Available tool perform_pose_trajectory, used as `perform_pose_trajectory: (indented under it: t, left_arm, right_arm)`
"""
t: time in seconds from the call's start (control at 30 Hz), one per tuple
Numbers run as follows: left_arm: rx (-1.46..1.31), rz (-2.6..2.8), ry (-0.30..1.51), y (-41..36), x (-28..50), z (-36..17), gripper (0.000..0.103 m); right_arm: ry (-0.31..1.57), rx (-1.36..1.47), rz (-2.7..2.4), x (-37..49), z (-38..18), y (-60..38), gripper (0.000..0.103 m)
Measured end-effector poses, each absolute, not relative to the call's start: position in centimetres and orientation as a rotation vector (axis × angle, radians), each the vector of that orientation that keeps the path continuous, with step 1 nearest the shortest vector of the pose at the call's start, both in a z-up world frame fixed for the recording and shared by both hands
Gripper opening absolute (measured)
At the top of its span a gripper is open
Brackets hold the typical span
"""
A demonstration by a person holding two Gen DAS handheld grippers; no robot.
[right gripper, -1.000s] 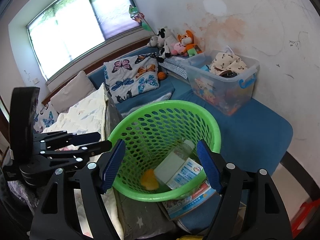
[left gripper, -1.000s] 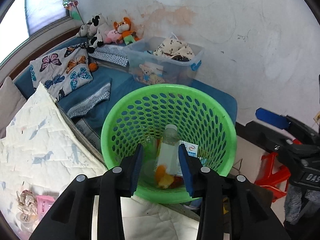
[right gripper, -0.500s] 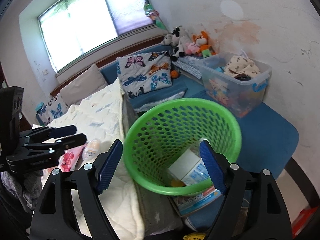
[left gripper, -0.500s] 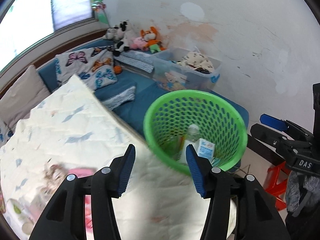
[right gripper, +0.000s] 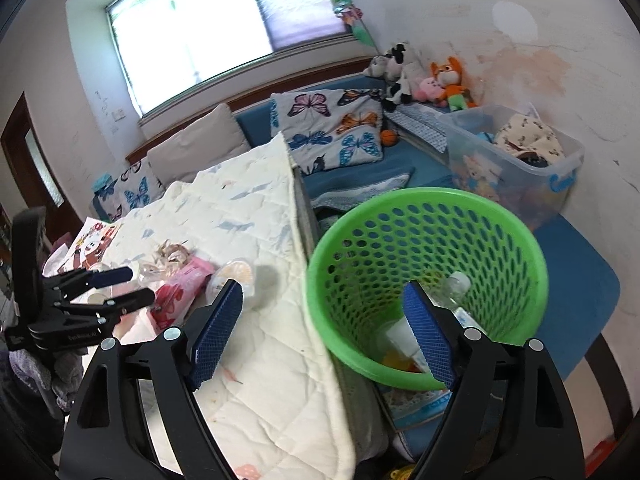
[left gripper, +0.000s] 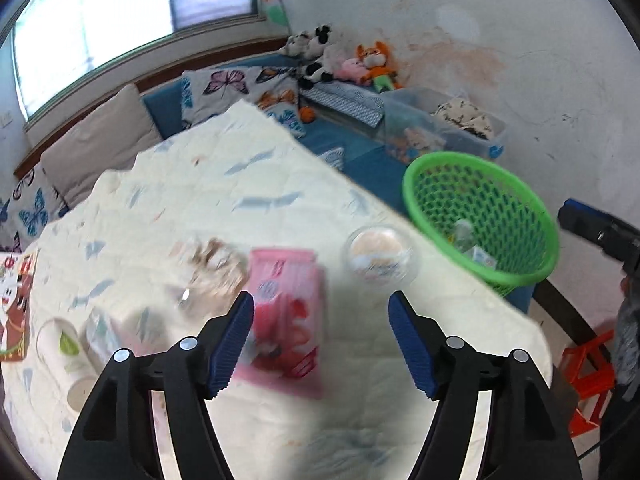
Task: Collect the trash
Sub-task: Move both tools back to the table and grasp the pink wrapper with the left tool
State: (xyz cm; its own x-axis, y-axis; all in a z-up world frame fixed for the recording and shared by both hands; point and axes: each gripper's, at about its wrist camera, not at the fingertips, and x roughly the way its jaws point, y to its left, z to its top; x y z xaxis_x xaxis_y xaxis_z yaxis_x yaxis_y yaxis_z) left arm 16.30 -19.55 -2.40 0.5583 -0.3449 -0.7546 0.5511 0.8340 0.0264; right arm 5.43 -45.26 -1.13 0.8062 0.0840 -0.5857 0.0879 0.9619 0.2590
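Here — quilt (left gripper: 280, 184) (cream, blurred) holds pink packet (left gripper: 286, 312) | left gripper (left gripper: 322, 344), right gripper (right gripper: 320, 336) wide apart, empty | green basket (right gripper: 432, 200) beside.

Open quilt (left gripper: 280, 184) beside basket (left gripper: 420, 176)

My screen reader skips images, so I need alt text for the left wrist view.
An open left hand-held gripper hovers over a white quilt strewn with trash: a pink packet and a clear lidded cup. A green basket stands at right.

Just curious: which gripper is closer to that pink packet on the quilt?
Left. The left gripper hovers open right over the pink packet; the right gripper sits by the green basket.
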Motion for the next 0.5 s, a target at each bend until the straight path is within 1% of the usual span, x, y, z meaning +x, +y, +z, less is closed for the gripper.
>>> perform_pose_trajectory:
  t: [0.03, 0.13, 0.23, 0.5]
  left_arm:
    - [0.276, -0.529, 0.829, -19.2, 16.3, -2.8, 0.072]
    - [0.287, -0.507, 0.847, -18.3, 16.7, -4.0, 0.072]
    - [0.293, -0.499, 0.868, -18.1, 17.2, -5.0, 0.077]
    - [0.309, -0.477, 0.912, -18.6, 19.0, -7.1, 0.079]
  right_arm:
    - [0.639, 0.279, 0.004, 5.7, -1.2, -45.0, 0.082]
    - [0.649, 0.272, 0.020, 6.1, -1.4, -44.2, 0.082]
    - [0.661, 0.267, 0.035, 6.4, -1.7, -43.4, 0.082]
    - [0.696, 0.236, 0.067, 7.3, -2.6, -41.5, 0.082]
